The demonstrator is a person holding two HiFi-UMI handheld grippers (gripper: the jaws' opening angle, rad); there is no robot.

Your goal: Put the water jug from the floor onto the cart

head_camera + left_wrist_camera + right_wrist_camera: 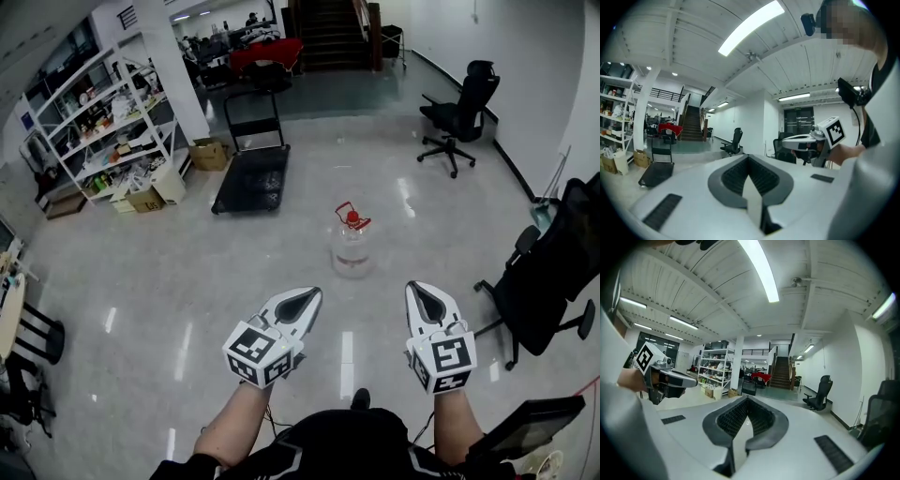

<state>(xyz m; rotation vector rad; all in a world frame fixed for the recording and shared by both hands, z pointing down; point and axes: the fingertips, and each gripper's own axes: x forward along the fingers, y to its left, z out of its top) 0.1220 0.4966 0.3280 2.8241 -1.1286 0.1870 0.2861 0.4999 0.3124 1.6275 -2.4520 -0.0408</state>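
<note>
Our left tongs (298, 305) and right tongs (427, 302) sit closest to us, held out side by side at about the same height, pointing forward and nearly level. In each gripper view the ribbed pads meet with nothing between them, so both pairs are closed and empty. The water jug (352, 246) stands upright on the floor (187, 281) ahead of us, well apart from both tips. Its long axis is vertical, with a red cap and a raised red handle on top. Seen from the jug, our tongs are on its near side, one to each flank, and the left tip looks a shade closer to its line than the right. The cart (251, 178), a low black platform with an upright push handle, lies beyond the jug and off to its left. We judge the approach is still ahead of us: we must close on the jug, open the tongs, and reach down to that red handle.
</note>
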